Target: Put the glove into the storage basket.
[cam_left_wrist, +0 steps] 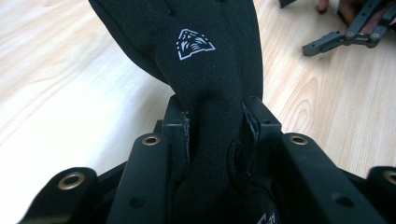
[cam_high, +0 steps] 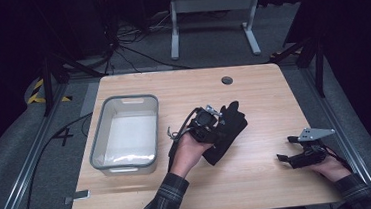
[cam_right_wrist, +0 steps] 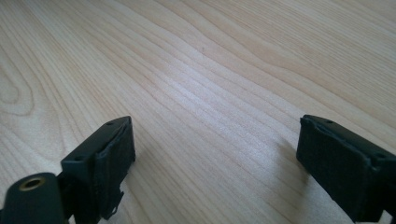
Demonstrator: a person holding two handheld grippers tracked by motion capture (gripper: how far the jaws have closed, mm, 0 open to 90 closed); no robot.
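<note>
A black glove (cam_high: 234,121) with a small white triangular logo hangs lifted over the middle of the wooden table (cam_high: 260,184). My left gripper (cam_high: 220,126) is shut on it. In the left gripper view both pads pinch the glove (cam_left_wrist: 205,60) at its narrow part, and the rest of the fabric rises past my left gripper (cam_left_wrist: 215,116). My right gripper (cam_high: 283,148) rests low by the table's right edge with its jaws wide apart. In the right gripper view there is only bare wood between the pads of my right gripper (cam_right_wrist: 215,154).
A grey-rimmed translucent bin (cam_high: 122,98) stands on the table's left part, open at the top. A round cable hole (cam_high: 227,80) sits near the far edge. A table frame and cables are on the floor beyond.
</note>
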